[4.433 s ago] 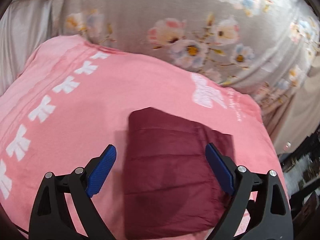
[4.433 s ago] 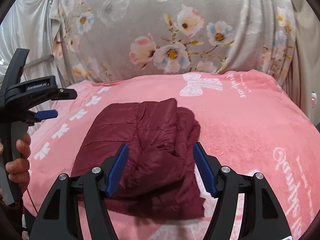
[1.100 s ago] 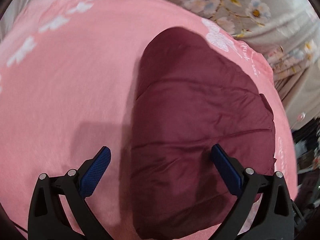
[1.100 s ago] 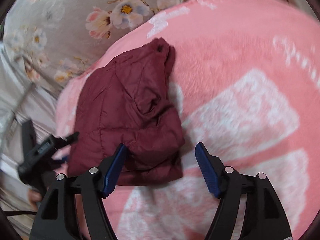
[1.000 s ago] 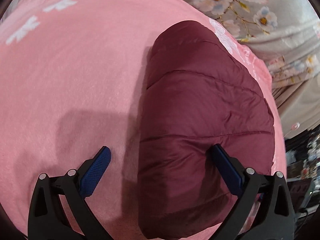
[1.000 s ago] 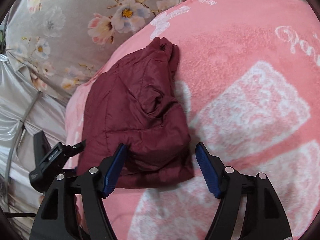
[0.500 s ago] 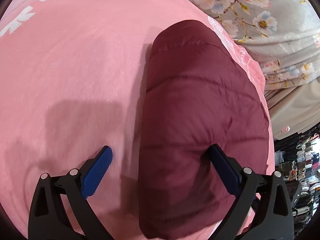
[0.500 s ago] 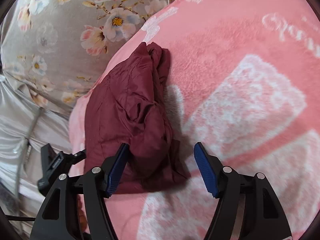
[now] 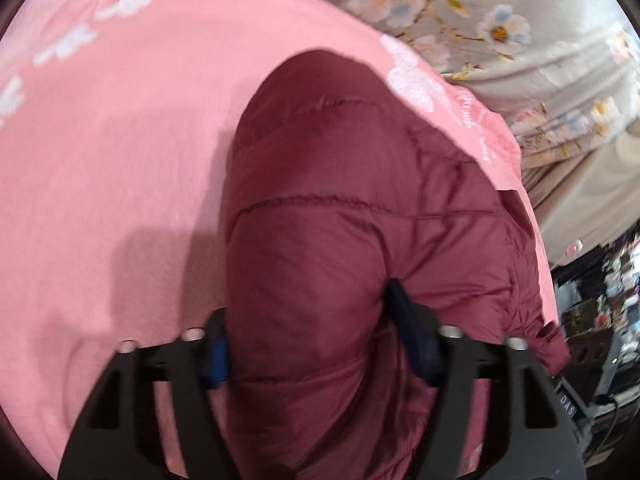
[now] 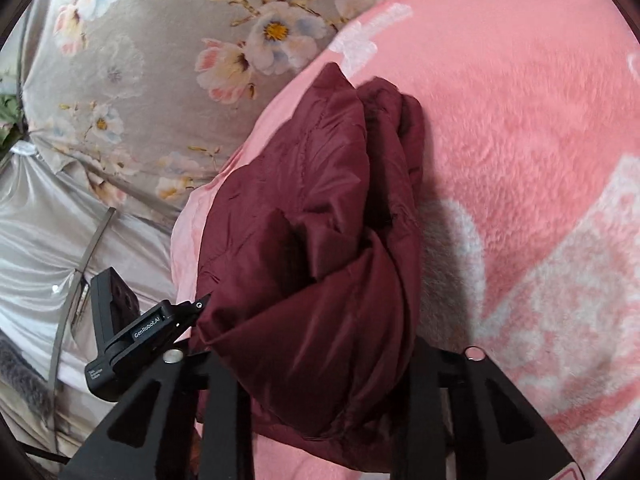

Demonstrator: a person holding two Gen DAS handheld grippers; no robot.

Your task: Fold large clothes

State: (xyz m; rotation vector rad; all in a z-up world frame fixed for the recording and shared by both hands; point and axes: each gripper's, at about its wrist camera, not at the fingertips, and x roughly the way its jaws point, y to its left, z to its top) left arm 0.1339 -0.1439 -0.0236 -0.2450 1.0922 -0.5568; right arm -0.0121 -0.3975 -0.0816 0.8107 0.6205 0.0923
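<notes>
**Both grippers clamped on the folded jacket**

The maroon quilted jacket (image 9: 340, 208) lies folded into a puffy bundle on the pink blanket (image 9: 120, 140). In the left wrist view its long axis runs from 6 o'clock, at the camera, up toward 12, the rounded far end pointing at the floral sheet (image 9: 500, 20) beyond the blanket's edge. In the right wrist view the jacket (image 10: 320, 240) runs from 6 toward 12 too, leaning slightly to 1, with a bunched, creased fold along its 3 o'clock side.

The left hand-held gripper (image 9: 316, 344) has just been closing; its blue pads press into the jacket's near end from both sides, the padding bulging up between them. The right hand-held gripper (image 10: 316, 364) has likewise just been closing, and its jaws are narrow, buried in the near corner of the bundle, pads hidden by cloth.

At 8 o'clock in the right view, the left gripper's black body touches the jacket's edge, with grey satin fabric (image 10: 40, 220) behind it.
</notes>
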